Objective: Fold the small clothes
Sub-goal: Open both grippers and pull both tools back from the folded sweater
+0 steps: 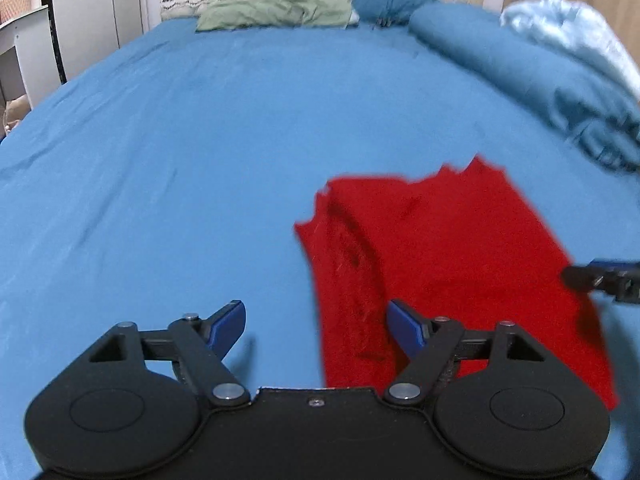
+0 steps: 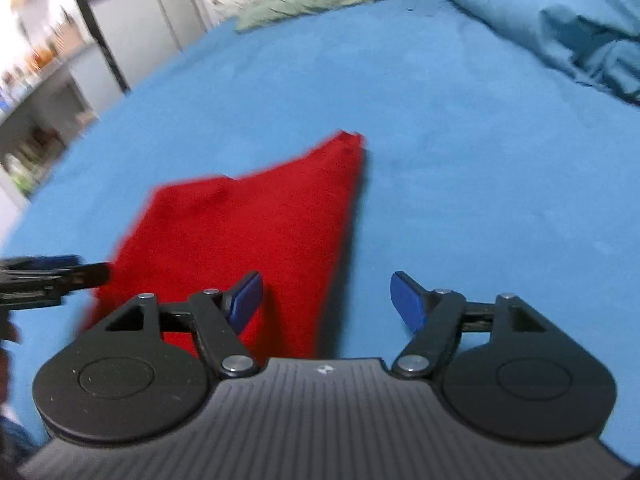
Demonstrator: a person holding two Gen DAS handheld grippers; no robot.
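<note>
Blue bed sheet fills both views. Rumpled blue duvet lies at 2 o'clock, green pillow at 12. Red garment lies flat on the sheet at 4 o'clock. Left gripper and right gripper both have jaws apart, holding nothing.

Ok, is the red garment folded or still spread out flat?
Partly folded: the red garment lies on the blue sheet with a doubled layer along its left edge. Both tongs are open, holding nothing.
</note>
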